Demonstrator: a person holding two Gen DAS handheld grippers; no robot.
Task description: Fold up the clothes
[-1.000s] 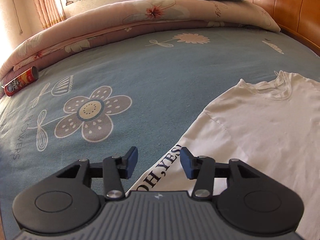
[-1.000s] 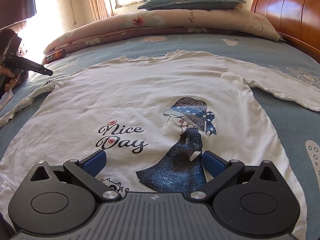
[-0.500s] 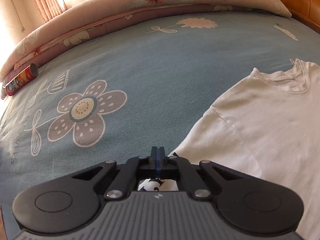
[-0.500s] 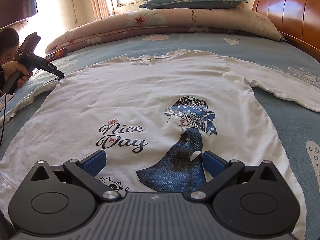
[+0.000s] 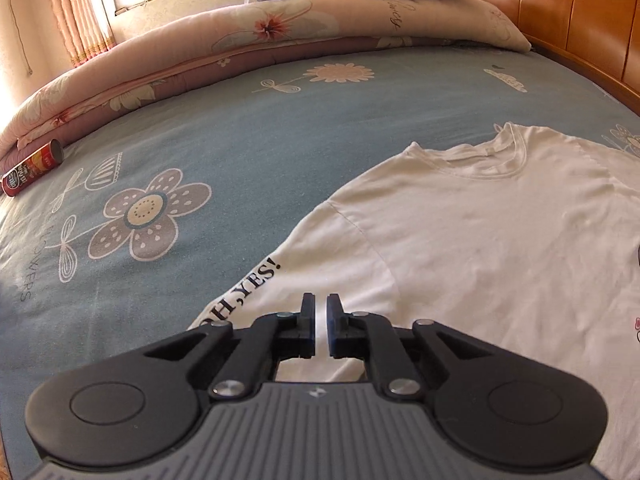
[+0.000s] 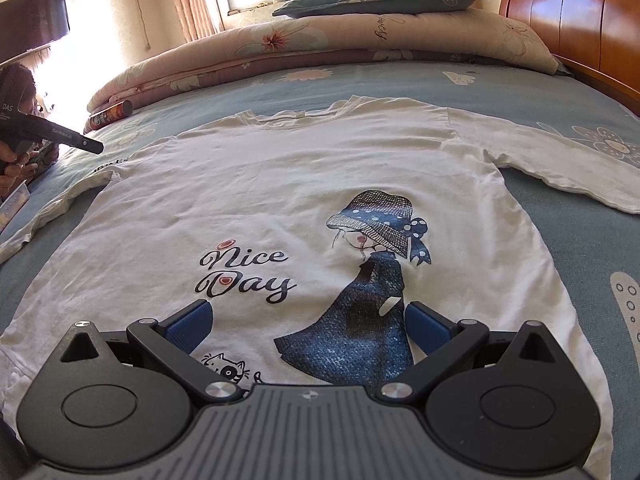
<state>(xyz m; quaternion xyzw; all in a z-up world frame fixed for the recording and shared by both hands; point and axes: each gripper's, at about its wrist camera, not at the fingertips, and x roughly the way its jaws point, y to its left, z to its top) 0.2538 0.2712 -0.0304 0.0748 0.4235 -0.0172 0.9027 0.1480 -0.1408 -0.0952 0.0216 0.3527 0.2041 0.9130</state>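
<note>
Now left gripper [image 5: 320, 310] jaws opening, nothing between; right gripper [image 6: 308, 322] jaws wide over shirt [image 6: 320, 184].

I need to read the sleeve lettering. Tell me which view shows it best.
The left wrist view: the sleeve lettering sits close and large, though its start is hidden behind the claw. In the right wrist view it is tiny, distant and unreadable.

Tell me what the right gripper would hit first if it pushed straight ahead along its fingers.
Most likely the white T-shirt lying flat on the bed: the right gripper hangs open and angled down over the printed front, near the blue dress figure. Nothing else stands in that line, though how far off the cloth is stays unclear.
</note>
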